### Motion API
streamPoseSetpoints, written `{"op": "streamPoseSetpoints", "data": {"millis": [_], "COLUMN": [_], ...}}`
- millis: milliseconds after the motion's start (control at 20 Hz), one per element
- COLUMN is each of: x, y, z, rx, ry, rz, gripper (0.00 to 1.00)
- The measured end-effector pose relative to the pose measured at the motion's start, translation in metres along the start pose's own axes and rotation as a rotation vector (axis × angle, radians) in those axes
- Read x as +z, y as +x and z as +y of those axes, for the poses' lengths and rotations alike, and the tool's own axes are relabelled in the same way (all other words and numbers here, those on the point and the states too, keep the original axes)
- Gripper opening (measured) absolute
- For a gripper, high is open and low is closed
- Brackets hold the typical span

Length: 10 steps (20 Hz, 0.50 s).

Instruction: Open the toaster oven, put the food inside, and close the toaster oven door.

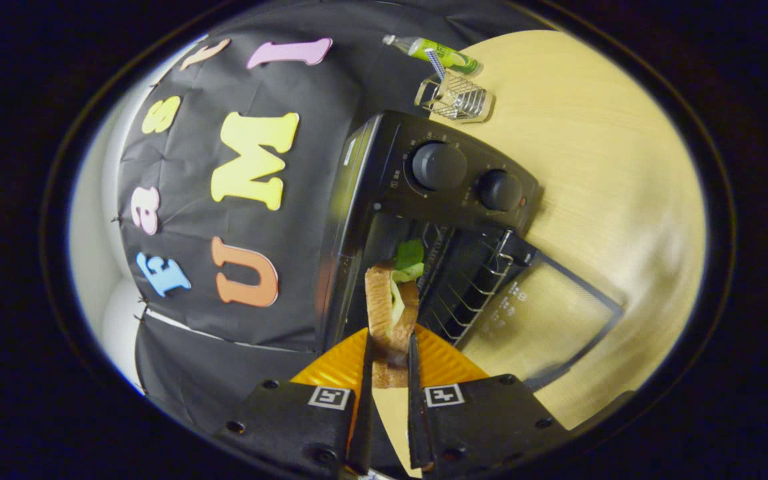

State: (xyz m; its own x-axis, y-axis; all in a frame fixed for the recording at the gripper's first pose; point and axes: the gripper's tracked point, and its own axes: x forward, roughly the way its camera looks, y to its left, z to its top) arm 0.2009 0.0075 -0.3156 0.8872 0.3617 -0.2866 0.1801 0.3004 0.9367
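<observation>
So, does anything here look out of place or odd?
Nothing looks damaged or spilled. The gripper is shut on the sandwich, whose lettuce sticks out of the far end, just at the oven mouth. The door lies open on the table. Beyond the oven, a bottle lies on its side by a small wire basket.

A pale wood-grain tabletop [611,173] lay under warm light. Black cloth [224,320] formed the booth's wall behind it, creased and pinned, with a plain white wall [87,220] showing past the cloth's edge.
</observation>
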Motion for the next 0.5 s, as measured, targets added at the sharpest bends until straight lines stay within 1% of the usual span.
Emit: {"op": "streamPoseSetpoints", "data": {"millis": [200, 350, 500], "x": [-0.006, -0.006, -0.012], "y": [0.046, 0.064, 0.07], "z": [-0.005, -0.003, -0.001], "rx": [0.029, 0.028, -0.002], "ry": [0.044, 0.012, -0.058], "rz": [-0.052, -0.081, -0.065], "gripper": [0.27, 0.28, 0.39]}}
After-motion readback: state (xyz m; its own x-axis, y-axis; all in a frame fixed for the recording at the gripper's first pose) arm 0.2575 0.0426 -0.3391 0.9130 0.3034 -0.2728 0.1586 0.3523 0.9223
